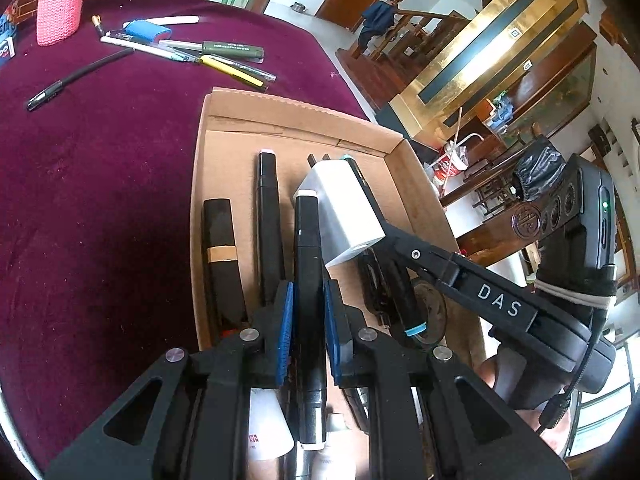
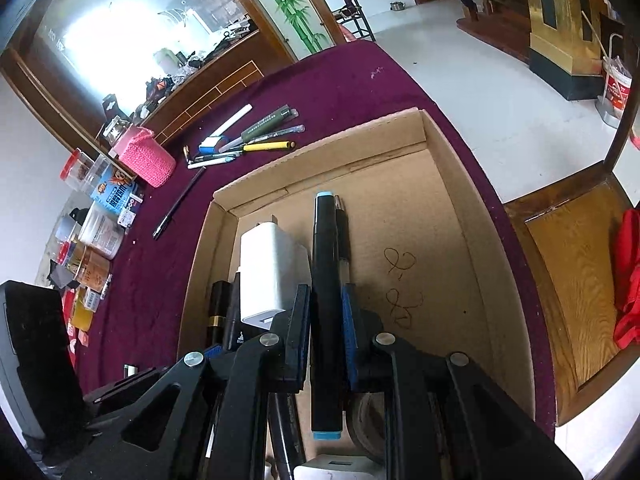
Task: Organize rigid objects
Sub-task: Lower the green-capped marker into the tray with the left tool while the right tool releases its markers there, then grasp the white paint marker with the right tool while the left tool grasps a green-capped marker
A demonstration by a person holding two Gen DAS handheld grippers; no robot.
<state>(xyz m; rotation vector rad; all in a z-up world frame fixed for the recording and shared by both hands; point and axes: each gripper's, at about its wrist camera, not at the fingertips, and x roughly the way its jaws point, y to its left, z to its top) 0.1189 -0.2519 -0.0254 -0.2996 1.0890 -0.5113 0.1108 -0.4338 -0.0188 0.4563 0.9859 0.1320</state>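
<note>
Both grippers were closed on markers over the cardboard box. The left gripper pinched a black marker with white ends, its long axis running up the frame along the fingers, parallel to the pens already lying lower centre in the box. The right gripper gripped a black marker with light-blue ends the same way, just right of a white charger. Loose pens waited at upper left, well apart. The right gripper's arm bore the letters "DAS"; other labels were illegible.
</note>
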